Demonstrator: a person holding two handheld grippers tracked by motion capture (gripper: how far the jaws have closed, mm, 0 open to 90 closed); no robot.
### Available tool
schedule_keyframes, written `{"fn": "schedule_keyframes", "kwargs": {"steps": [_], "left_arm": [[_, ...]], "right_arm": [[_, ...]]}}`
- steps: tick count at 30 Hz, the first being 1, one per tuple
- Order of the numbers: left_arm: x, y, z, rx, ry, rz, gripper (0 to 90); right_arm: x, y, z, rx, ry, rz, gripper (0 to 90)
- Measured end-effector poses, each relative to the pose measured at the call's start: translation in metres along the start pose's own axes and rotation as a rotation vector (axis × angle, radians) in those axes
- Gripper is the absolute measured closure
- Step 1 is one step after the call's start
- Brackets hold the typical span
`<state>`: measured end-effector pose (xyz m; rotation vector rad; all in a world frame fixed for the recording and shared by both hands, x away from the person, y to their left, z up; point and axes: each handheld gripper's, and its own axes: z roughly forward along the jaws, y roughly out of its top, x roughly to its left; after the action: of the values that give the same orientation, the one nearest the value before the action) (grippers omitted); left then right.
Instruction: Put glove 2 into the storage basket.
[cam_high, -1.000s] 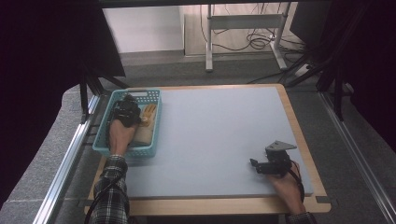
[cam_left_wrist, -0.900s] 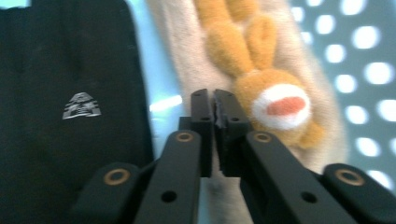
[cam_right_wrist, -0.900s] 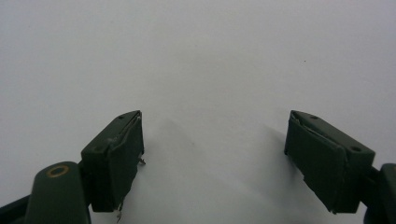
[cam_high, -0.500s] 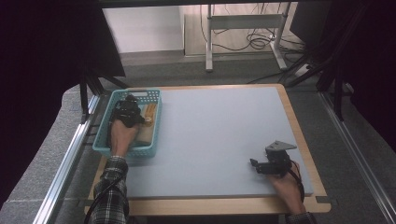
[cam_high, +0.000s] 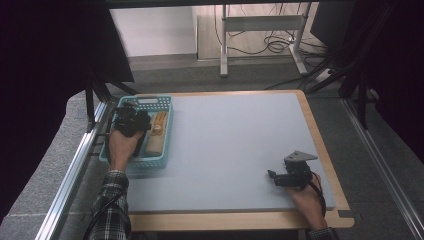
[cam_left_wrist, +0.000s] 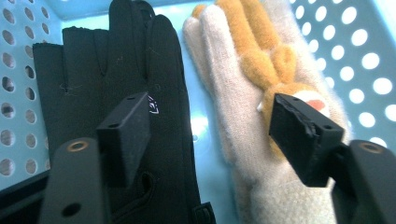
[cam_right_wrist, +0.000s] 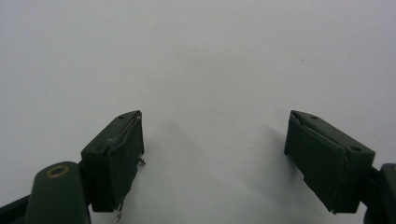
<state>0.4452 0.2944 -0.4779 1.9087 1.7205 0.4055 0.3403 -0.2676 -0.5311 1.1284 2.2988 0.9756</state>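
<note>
A turquoise perforated basket (cam_high: 165, 159) (cam_left_wrist: 355, 42) sits at the table's left edge. Inside lie a black glove (cam_left_wrist: 116, 79) and, beside it, a cream glove with orange fuzzy trim (cam_high: 157, 131) (cam_left_wrist: 243, 93). My left gripper (cam_high: 128, 120) (cam_left_wrist: 212, 130) hangs open low inside the basket, one jaw over the black glove and the other over the cream glove, holding nothing. My right gripper (cam_high: 286, 178) (cam_right_wrist: 212, 154) rests open near the table's front right, its jaws above the bare grey mat (cam_right_wrist: 201, 60).
The grey mat (cam_high: 235, 140) covers a wooden-edged table (cam_high: 325, 150). A metal rail (cam_high: 75, 165) runs along the left side. A desk frame with cables (cam_high: 260, 35) stands on the floor beyond the far edge.
My left gripper has moved a little farther into the basket, toward its far end. The right gripper has stayed where it was.
</note>
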Motion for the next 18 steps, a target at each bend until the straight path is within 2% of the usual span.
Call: {"fn": "schedule_keyframes", "kwargs": {"steps": [2,9,18], "left_arm": [[0.002,-0.001,-0.002,-0.014,-0.006,-0.004,24.1],[0.006,-0.008,-0.011,-0.06,-0.056,0.002,15.0],[0.007,-0.018,-0.021,-0.1,-0.136,0.019,8.1]], "right_arm": [[0.0,0.0,0.0,0.0,0.0,0.0,19.2],[0.0,0.0,0.0,0.0,0.0,-0.001,19.2],[0.0,0.0,0.0,0.0,-0.002,-0.001,19.2]]}}
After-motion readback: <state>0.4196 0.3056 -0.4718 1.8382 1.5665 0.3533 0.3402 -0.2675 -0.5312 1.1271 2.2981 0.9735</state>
